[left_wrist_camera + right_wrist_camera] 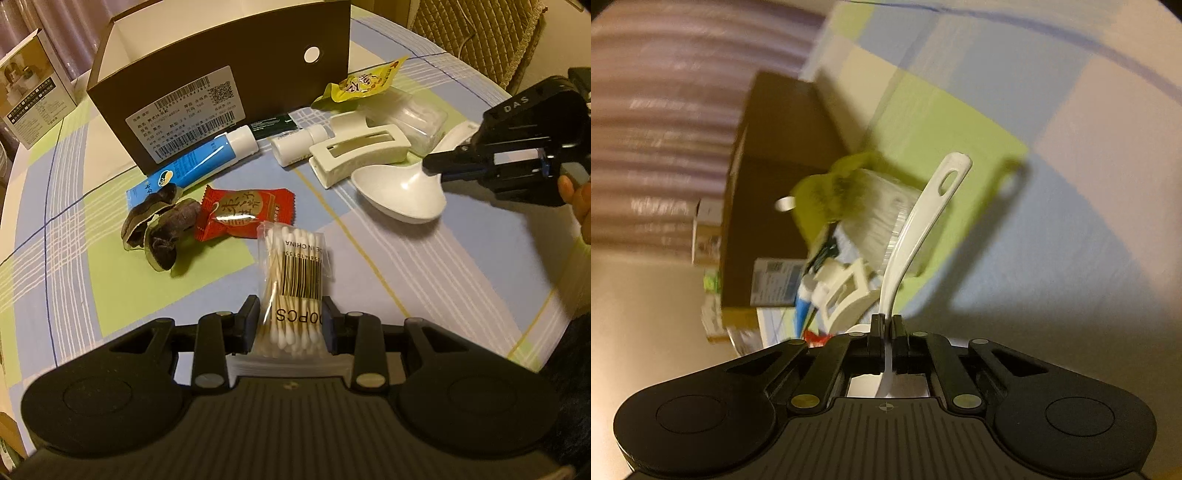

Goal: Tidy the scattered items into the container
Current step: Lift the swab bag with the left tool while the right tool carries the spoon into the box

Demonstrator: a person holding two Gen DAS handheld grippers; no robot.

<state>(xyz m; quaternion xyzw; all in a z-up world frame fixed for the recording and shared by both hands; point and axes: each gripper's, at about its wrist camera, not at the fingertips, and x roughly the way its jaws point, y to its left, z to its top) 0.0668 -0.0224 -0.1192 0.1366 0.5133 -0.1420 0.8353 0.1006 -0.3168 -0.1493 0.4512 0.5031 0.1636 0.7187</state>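
My left gripper [291, 320] is shut on a clear pack of cotton swabs [293, 280] with a barcode, at the table's near side. My right gripper [886, 321] is shut on the handle of a white spoon [919, 221]; in the left wrist view the spoon's bowl [399, 188] is just above the cloth at the right. The brown cardboard box [221, 74], open on top, stands at the back. Scattered before it lie a blue-and-white tube [199, 162], a red snack packet [243, 212], dark dried pieces [162, 225], a small white bottle [295, 144], a white hair claw [354, 151] and a yellow packet [365, 83].
A clear plastic case [410, 114] lies behind the hair claw. A small printed carton [33, 99] stands at the far left. A wicker chair back [476, 33] is beyond the table's far right. The checked tablecloth [424, 277] covers a round table.
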